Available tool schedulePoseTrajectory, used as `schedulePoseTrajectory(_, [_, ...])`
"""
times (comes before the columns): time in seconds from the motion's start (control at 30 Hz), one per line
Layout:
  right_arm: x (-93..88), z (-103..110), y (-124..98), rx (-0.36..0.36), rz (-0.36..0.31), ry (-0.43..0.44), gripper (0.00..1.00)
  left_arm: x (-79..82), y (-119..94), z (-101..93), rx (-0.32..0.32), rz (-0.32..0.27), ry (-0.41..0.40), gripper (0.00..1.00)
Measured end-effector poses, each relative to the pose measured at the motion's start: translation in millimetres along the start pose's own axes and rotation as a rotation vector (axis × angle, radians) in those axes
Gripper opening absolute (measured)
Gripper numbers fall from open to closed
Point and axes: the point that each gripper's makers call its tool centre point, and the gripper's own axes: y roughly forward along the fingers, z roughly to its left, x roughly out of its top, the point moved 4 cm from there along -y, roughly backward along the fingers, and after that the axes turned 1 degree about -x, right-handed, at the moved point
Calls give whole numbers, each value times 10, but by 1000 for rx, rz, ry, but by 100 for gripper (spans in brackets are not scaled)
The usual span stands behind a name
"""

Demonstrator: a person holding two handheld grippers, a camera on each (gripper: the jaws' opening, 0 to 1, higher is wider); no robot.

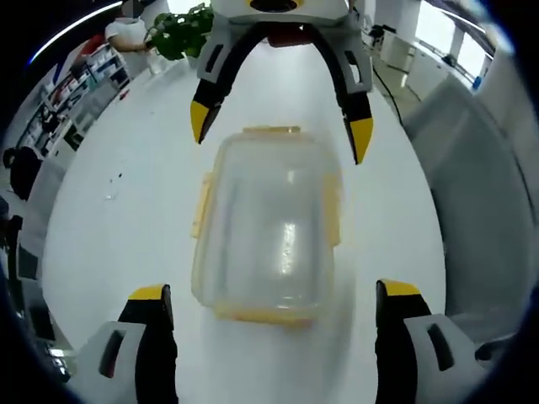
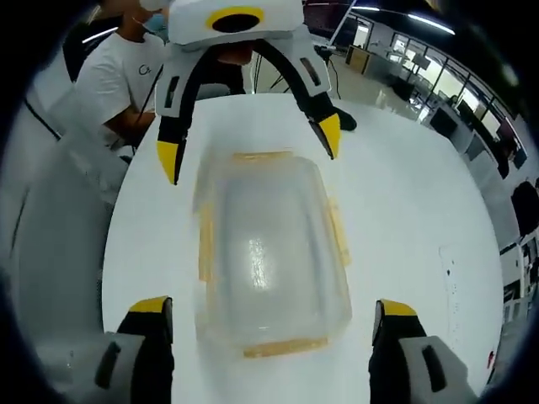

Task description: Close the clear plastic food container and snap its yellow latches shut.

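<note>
Both tongs, left [image 1: 274, 296] and right [image 2: 271, 310], are held wide open with nothing gripped. At 12 o'clock from each, the box [image 1: 265, 227] is seen on the table [image 1: 126, 210].

White table [image 1: 126, 210], green plant [image 1: 181, 32], perhaps shelving [image 1: 72, 88] behind; bright office windows [image 2: 421, 76] beyond.

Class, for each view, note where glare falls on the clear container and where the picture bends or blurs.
Left gripper view: a white glare streak on the clear plastic food container with yellow latches, whose near end looks blurred; fisheye curves the white table. Right gripper view: glare patch mid-lid, edges bowed.
</note>
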Motion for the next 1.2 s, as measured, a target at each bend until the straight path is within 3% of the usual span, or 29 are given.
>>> schedulePoseTrajectory(0.2, [55,49,-85,-10,-36,29,99,11,-113,-14,30,-66,-64,99])
schedulePoseTrajectory(0.6, [84,207,-217,-56,-110,66,99,104,-243,-247,86,-192,-142,99])
schedulePoseTrajectory(0.8, [60,333,-303,-69,-148,84,99,107,-287,-354,113,-225,-155,99])
schedulePoseTrajectory(1.2, [-37,516,-514,-124,-257,214,99,118,-562,-544,176,-334,-228,99])
